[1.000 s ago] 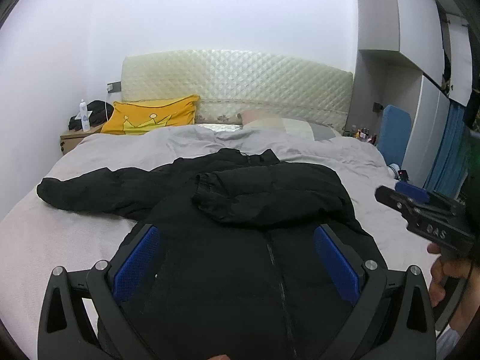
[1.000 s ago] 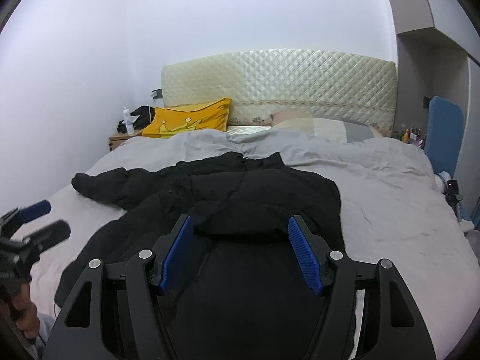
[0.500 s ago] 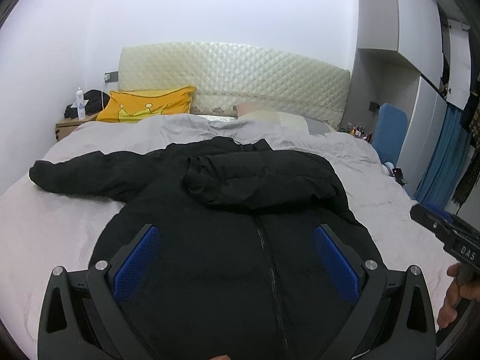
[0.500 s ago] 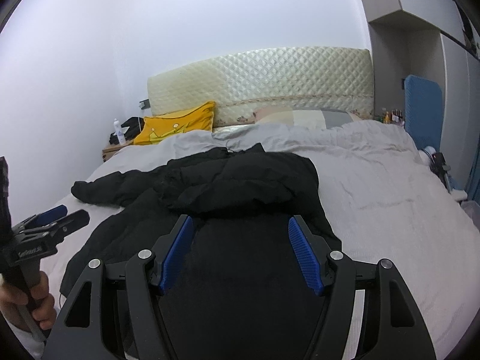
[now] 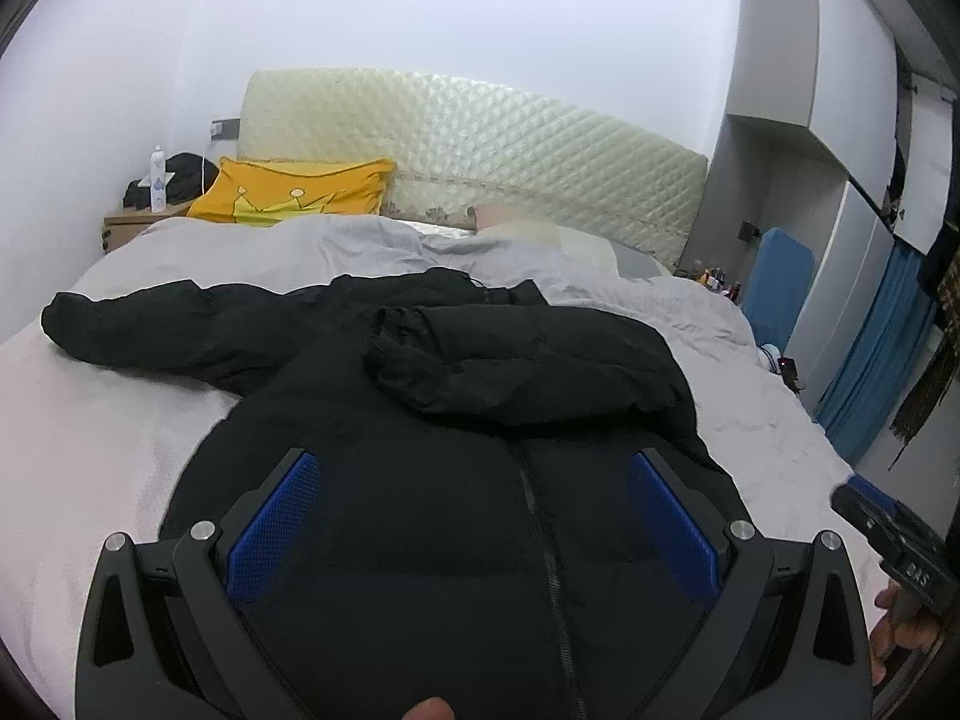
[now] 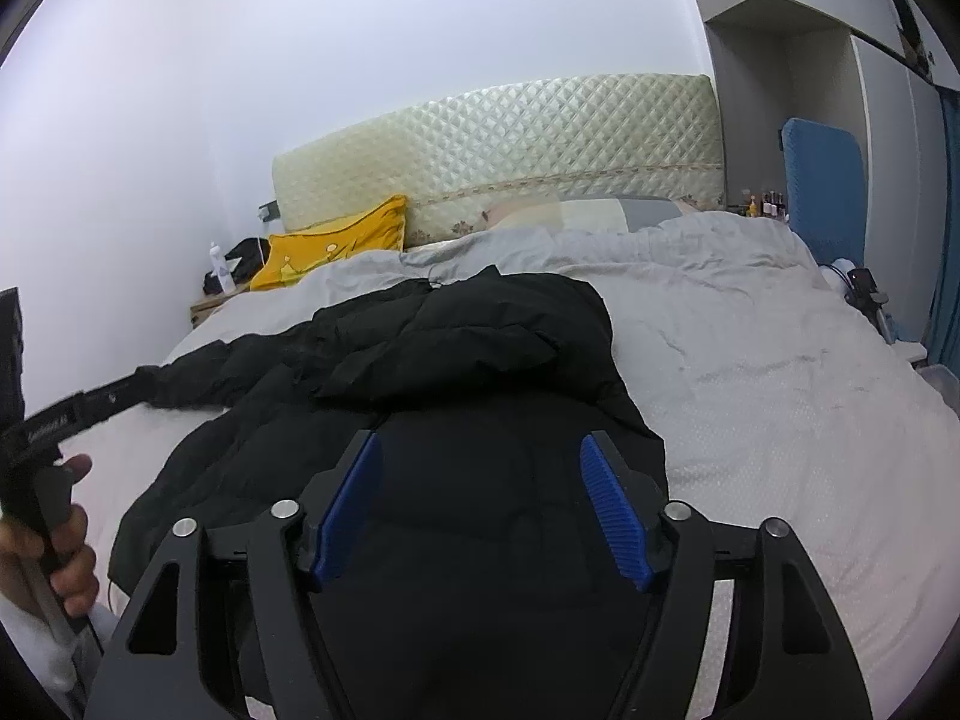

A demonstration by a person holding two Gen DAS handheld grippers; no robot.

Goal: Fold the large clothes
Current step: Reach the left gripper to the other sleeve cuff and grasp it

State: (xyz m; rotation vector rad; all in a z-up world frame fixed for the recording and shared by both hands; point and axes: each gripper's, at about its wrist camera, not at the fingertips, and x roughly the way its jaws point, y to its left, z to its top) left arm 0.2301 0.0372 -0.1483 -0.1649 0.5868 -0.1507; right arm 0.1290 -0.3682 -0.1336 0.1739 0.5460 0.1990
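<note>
Both grippers are drifting slightly; I'm hovering the spread left gripper [image 5: 474, 516] and right gripper [image 6: 480, 504] over the black jacket [image 5: 480, 408], next reaching for its outstretched sleeve [image 5: 150, 330].

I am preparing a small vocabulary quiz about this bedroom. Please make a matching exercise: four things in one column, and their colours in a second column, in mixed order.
Things:
1. jacket
2. pillow
3. headboard
4. pads of the left gripper

Colours:
a. cream
b. blue
c. black
d. yellow

Pairs: 1-c, 2-d, 3-a, 4-b
</note>
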